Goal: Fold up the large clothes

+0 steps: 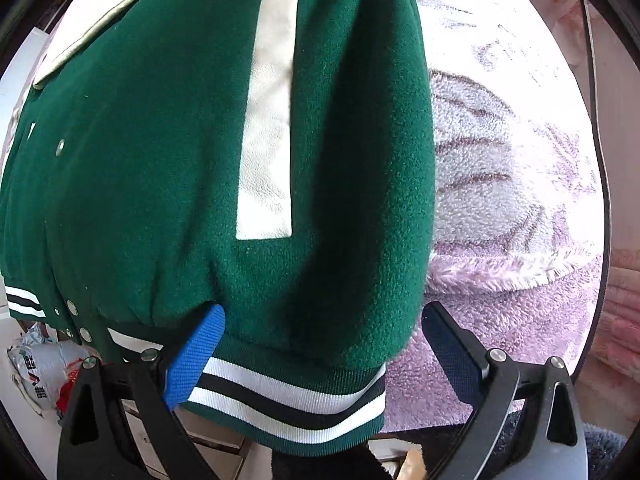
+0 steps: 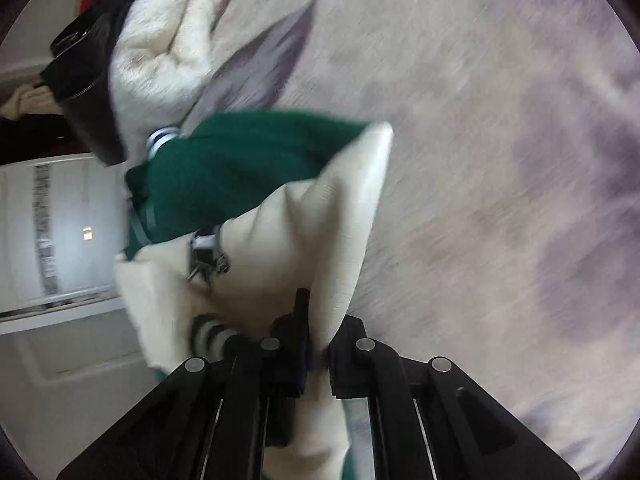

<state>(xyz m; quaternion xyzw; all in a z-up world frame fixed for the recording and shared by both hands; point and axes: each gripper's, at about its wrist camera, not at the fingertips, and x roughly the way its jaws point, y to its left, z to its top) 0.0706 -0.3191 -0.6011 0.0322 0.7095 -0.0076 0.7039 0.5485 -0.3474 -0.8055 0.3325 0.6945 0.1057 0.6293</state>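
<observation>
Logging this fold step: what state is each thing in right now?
Green wool varsity jacket: lifted, draped, snaps undone.
Cream leather sleeve: pinched by right tongs.
Left tongs: open, straddling the striped hem.
Right tongs: shut on sleeve.
Pink fleece blanket: spread beneath.

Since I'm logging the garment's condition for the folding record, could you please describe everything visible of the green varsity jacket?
The green varsity jacket looks like felted wool, with a cream leather-like strip, metal snap buttons and a ribbed hem striped white and black. It lies partly on a fluffy lilac blanket, its hem towards the camera. The left gripper is open, its fingers astride the hem. In the blurred right wrist view, the right gripper is shut on the jacket's cream sleeve.
</observation>
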